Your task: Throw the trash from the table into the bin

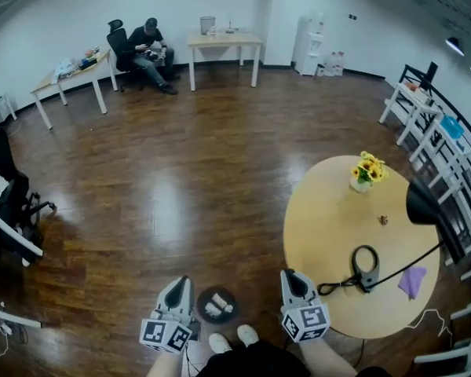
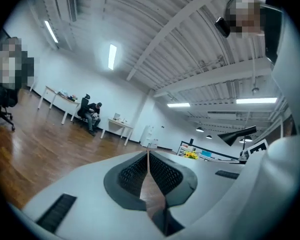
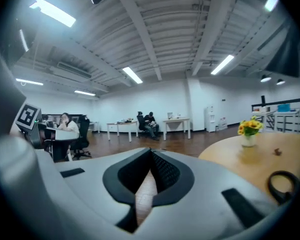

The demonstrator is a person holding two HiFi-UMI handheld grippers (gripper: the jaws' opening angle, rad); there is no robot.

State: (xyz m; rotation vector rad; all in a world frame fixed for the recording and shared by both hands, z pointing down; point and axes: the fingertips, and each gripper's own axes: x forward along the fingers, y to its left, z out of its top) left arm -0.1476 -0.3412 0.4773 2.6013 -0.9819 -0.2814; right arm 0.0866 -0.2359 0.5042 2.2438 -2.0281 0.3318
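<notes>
Bin (image 1: 217,305): floor, 8 o'clock of table (image 1: 322,234)
Flowers (image 1: 366,168): on table, 12 o'clock edge
Scrap (image 1: 412,281): on table, 4 o'clock edge

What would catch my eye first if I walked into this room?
Probably the round wooden table at the right, with yellow flowers near its far edge and a black lamp standing on it. Then the left gripper and right gripper low in the head view, both shut and empty, with a dark bin holding white scraps on the floor between them.

Wood floor (image 1: 180,187) lies open ahead; the lamp (image 1: 422,204) arches over the round table (image 1: 322,226).
</notes>
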